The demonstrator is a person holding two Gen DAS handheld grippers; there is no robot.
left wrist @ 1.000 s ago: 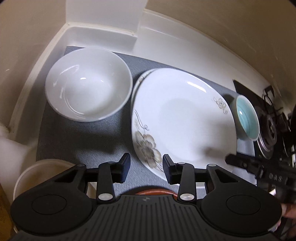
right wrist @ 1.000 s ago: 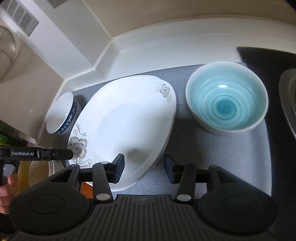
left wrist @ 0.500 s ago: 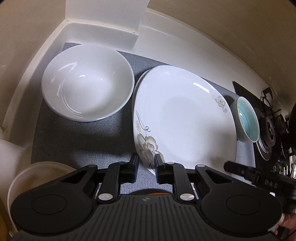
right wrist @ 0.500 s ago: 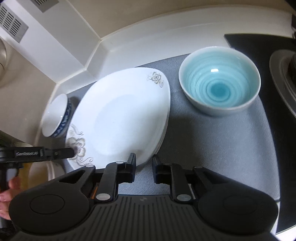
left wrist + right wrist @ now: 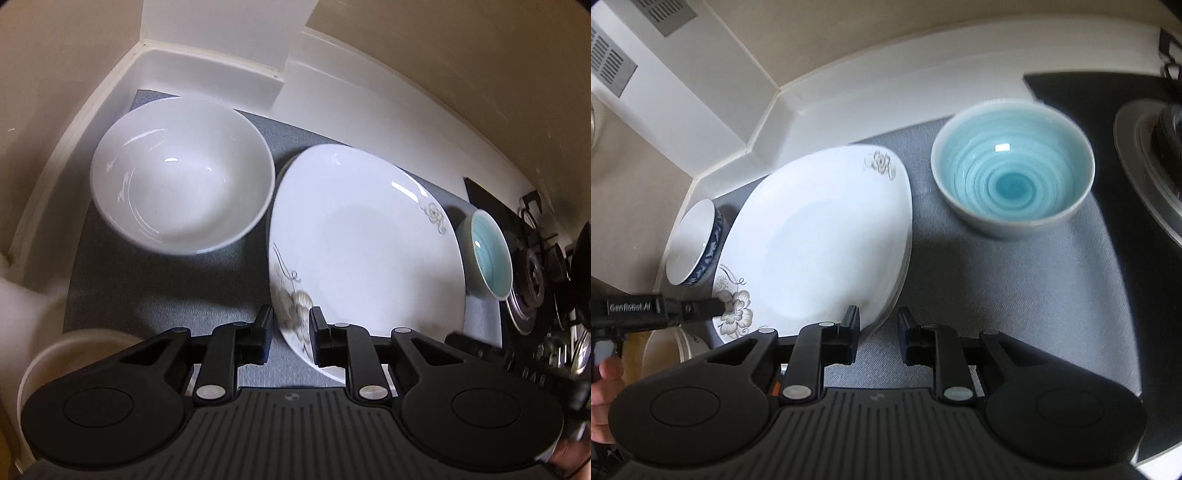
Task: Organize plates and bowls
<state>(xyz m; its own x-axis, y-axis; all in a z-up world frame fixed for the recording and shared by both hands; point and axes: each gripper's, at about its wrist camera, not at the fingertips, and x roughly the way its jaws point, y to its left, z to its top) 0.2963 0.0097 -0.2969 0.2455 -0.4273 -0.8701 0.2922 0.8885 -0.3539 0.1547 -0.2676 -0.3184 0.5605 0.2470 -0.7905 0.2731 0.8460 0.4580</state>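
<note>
Centrally shows the plate stack (image 5: 362, 251) lying flat on the grey mat (image 5: 166, 295), with floral print at 2 opposite corners and layered rims visible along the right side in the right wrist view. Places it between the white bowl (image 5: 181, 177) on the left and the blue bowl (image 5: 1012, 177) on the right, close to both; cannot tell whether touching either. Shows the left gripper (image 5: 291, 328) angled steeply down at the near floral corner and closed on the rim there, 1 finger at each side of the edge, apparently clamped. Shows the right gripper (image 5: 877, 326) at the opposite near edge, jaws opening, with the stacked rims just inside the gap beside the left-hand finger and not pressed. Suggests a 2-sided hold as the aim: wide, heavy, slippery china, hence 1 grip per side to prevent tilting or sliding apart. Suggests also a right-hand re-bite, probably to seat deeper or to take in more of the layers. Leaves both bowls upright and untouched, presumably for later. Warns of a 1-sided lift with only the left corner pinched, and of the stove (image 5: 1145, 155) close beyond the blue bowl.
</note>
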